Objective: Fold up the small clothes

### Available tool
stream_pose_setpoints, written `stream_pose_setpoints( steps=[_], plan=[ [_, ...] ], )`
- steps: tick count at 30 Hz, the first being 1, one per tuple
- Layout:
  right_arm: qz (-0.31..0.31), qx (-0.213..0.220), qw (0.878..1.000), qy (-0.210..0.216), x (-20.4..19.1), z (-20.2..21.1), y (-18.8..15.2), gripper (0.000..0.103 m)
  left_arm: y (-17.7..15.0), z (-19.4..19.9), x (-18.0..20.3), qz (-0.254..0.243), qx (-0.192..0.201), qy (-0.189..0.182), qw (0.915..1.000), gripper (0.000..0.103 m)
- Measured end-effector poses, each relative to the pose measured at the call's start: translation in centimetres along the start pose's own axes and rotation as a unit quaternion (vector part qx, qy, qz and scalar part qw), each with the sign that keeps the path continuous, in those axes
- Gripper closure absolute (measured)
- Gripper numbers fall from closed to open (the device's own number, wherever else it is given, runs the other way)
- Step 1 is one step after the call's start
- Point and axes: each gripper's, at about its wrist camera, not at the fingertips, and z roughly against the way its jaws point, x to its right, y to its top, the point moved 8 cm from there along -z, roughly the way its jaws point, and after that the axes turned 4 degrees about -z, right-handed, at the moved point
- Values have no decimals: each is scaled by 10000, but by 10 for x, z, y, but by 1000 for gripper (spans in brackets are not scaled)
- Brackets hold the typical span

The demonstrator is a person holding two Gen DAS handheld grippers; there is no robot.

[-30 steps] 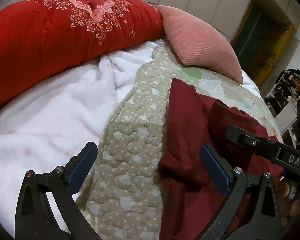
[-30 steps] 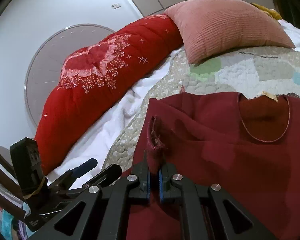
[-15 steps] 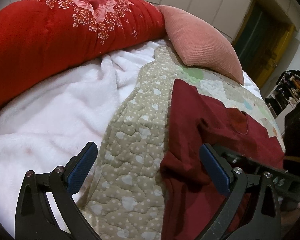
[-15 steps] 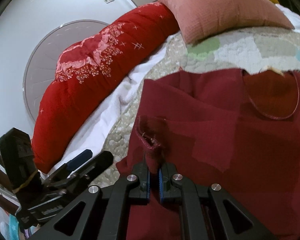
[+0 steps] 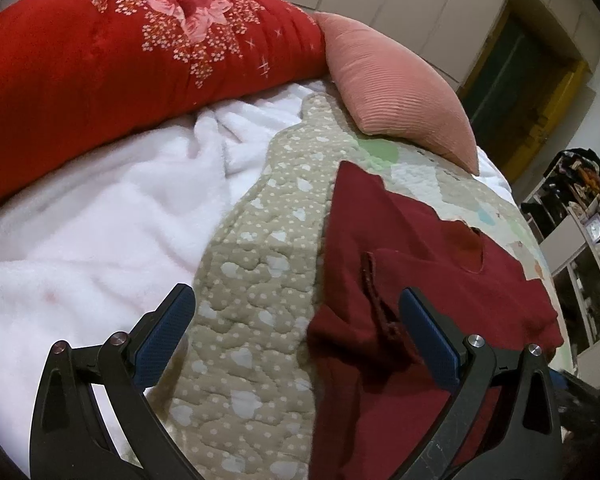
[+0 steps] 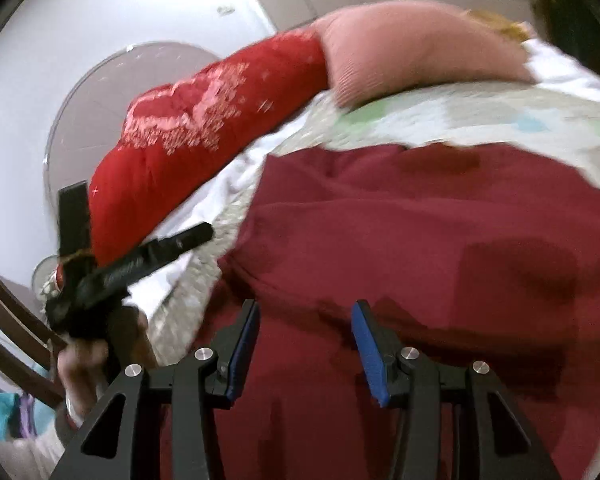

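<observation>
A dark red shirt lies on a quilt spread over a bed, its neckline toward a pink pillow. One sleeve is folded across the body, its cuff edge running just beside the left tool's right pad. A red floral duvet is bunched along the far side, with a white fleece blanket between it and the quilt.

The left tool hangs over the shirt's near edge with its jaws spread wide, gripping nothing; 1 pad is over the blanket's edge, the other over the shirt.

The right tool has just been opening; its 2 blue pads stand apart above the shirt, nothing pinched between them. The right wrist view is blurred. In it a hand holds the left tool at the left edge
</observation>
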Motion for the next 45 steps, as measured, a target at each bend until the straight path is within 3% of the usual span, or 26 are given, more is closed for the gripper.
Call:
stream_pose_setpoints(
  steps=[5, 9, 13, 19, 20, 21, 22, 24, 28, 35, 36, 38, 41, 44, 45],
  plan=[
    [-421, 606, 9919, -1035, 71, 78, -33, 57, -6, 1, 17, -286, 6, -21, 9996, 1],
    [-987, 771, 9785, -1639, 124, 109, -50, 57, -11, -7, 34, -540, -4, -6, 9985, 1],
    [-1040, 860, 9680, -2117, 154, 114, -43, 57, -17, -19, 39, -652, -124, 75, 9978, 1],
    [-420, 872, 9558, -2777, 168, 90, -7, 61, -22, -34, 31, -392, -405, 24, 9984, 1],
    [-386, 882, 9552, -2799, 171, 88, -3, 66, -23, -34, 31, -392, -406, 27, 9984, 1],
    [-342, 870, 9563, -2772, 172, 84, 2, 80, -23, -35, 31, -414, -408, 46, 9983, 1],
    [-303, 866, 9544, -2840, 174, 82, 6, 87, -24, -36, 33, -464, -416, 93, 9980, 1],
    [-325, 1077, 9530, -2813, 172, 89, 11, 89, -25, -37, 34, -556, -416, 169, 9974, 1],
    [-697, 1384, 9600, -2330, 168, 107, 7, 93, -27, -38, 38, -687, -407, 236, 9965, 1],
    [-769, 1082, 9658, -2228, 171, 110, -25, 95, -28, -39, 38, -693, -406, 250, 9965, 1],
    [-841, 1043, 9645, -2277, 174, 112, -32, 103, -27, -39, 38, -692, -406, 251, 9965, 1],
    [-1099, 983, 9563, -2527, 191, 122, -47, 103, -28, -39, 40, -726, -392, 250, 9963, 1],
    [-1619, 965, 9535, -2351, 211, 134, -62, 103, -28, -38, 44, -822, -366, 236, 9957, 1],
    [-1544, 1267, 9592, -1999, 196, 147, -50, 101, -28, -38, 45, -811, -366, 209, 9958, 1],
    [-1421, 1337, 9609, -1964, 188, 148, -44, 96, -28, -37, 44, -779, -367, 177, 9961, 1]
  ],
)
